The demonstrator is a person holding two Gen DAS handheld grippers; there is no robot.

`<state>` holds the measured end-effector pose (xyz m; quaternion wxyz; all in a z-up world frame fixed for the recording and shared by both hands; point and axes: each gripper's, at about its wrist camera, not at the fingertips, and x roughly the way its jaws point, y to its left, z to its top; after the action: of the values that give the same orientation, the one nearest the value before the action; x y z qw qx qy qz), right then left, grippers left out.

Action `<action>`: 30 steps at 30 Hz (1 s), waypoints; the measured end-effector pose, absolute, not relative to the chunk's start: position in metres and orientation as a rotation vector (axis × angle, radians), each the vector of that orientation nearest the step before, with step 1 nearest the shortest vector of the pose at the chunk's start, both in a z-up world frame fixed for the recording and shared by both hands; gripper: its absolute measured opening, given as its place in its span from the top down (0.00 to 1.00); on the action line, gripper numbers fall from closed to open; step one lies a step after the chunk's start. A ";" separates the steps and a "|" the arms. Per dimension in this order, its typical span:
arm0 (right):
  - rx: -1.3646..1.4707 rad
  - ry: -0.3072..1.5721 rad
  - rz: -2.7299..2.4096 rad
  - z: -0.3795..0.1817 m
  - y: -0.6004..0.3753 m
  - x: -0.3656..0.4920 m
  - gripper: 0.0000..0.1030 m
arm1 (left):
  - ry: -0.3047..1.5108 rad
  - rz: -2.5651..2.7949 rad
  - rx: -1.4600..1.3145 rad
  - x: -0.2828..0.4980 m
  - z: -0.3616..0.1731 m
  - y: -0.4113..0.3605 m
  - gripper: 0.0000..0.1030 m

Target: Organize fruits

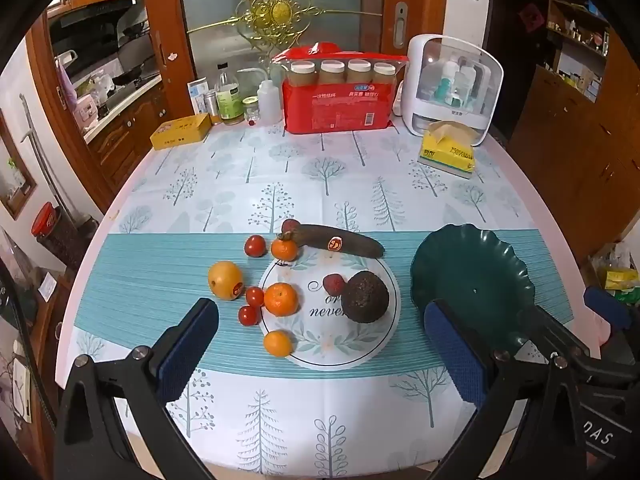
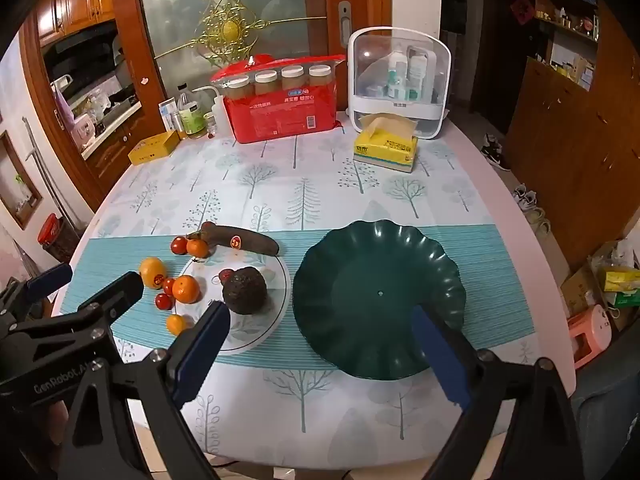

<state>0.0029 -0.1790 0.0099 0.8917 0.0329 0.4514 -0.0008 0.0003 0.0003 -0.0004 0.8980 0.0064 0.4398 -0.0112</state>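
Fruits are what I'm here to sort, and nothing is picked up yet. My left gripper (image 1: 320,344) has its jaws spread wide with nothing between them, hovering tilted down over the near edge of the table; my right gripper (image 2: 320,344) is spread just as wide and equally empty, aimed at the near rim of the green dish (image 2: 378,300).

Just beyond my left fingers lies the scatter: a small orange (image 1: 278,343) nearest, a bigger orange (image 1: 281,299), two cherry tomatoes (image 1: 251,307) touching each other beside it, and a yellow fruit with a sticker (image 1: 225,281) further left. A dark, rough avocado (image 1: 365,297) sits on the round printed mat (image 1: 372,344) with a red lychee-like fruit (image 1: 333,284) against it. Behind them, a blackened banana (image 1: 340,242) lies across the mat's far edge, another tomato (image 1: 255,245) and orange (image 1: 284,249) by its stem.

The dish stands empty to the right, clear of the pile, so I judge it's the destination. With jaws this wide, I could take the avocado or an orange without adjusting.
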 end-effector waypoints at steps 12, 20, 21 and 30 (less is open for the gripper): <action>0.036 0.933 -0.015 0.016 -0.177 0.010 0.10 | 0.926 -0.035 -0.009 -0.001 -0.004 0.000 0.01; 0.035 0.929 -0.015 0.008 -0.179 0.004 0.10 | 0.922 -0.027 -0.006 -0.002 -0.002 0.000 0.01; 0.036 0.929 -0.015 0.008 -0.179 0.004 0.11 | 0.922 -0.028 -0.005 -0.001 -0.002 0.000 0.01; 0.015 0.921 -0.002 0.012 -0.178 0.003 0.18 | 0.913 -0.015 -0.008 -0.006 0.002 0.000 0.01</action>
<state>0.0027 -0.1783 0.0125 0.8958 0.0074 0.4445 -0.0009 -0.0058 0.0001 0.0021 0.8976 -0.0041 0.4407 -0.0070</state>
